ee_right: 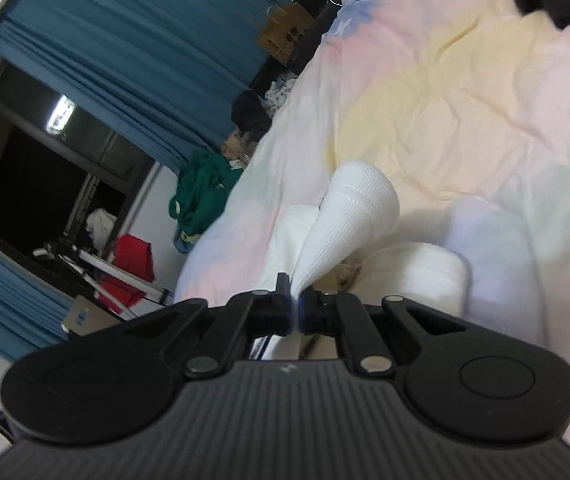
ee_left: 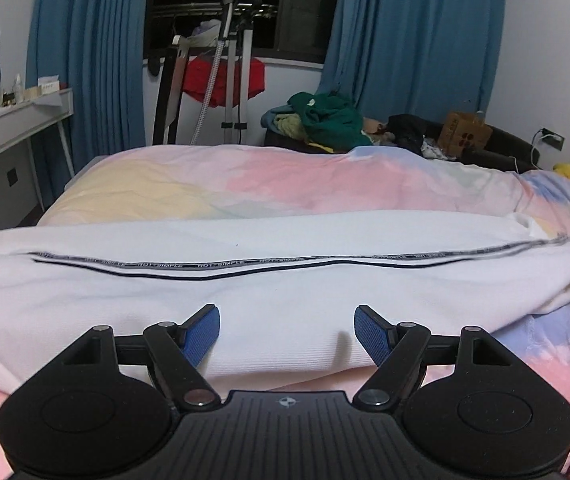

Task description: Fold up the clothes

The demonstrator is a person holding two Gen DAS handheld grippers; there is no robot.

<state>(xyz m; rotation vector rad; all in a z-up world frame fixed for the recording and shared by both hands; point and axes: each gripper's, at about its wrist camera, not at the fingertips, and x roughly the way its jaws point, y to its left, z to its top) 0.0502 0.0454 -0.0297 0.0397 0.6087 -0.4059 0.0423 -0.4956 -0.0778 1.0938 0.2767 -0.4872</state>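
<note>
1. Nearest the left wrist camera, the left tool (ee_left: pixel 287 330) is released, its blue pads (ee_left: pixel 201 334) spread wide over the near hem of the white garment (ee_left: pixel 269 288). Nothing sits between them; they look poised to take that edge, which I judge is the next grip needed.
2. Nearest the right wrist camera, the right tool (ee_right: pixel 295 304) is clenched on a pinch of the same white garment (ee_right: pixel 349 216). The ribbed cloth fans up and away toward 12 o'clock, pulled into a cone, so this end is being held up off the bed.
3. The garment lies stretched across the bed (ee_left: pixel 245 184) from 9 to 3 o'clock in the left view. Its dark lettered stripe (ee_left: pixel 245 266) runs nearly straight, which suggests tension from the held end at 3 o'clock.
4. Beyond it the pastel duvet gives a broad, soft surface for folding.
5. Farther, at 1 o'clock, a green heap of clothes (ee_left: pixel 325 120) waits off the bed's far side, probably later work.
6. Farthest, at 12 o'clock, stand a drying rack (ee_left: pixel 233 64), blue curtains (ee_left: pixel 85 48) and the dark window.
</note>
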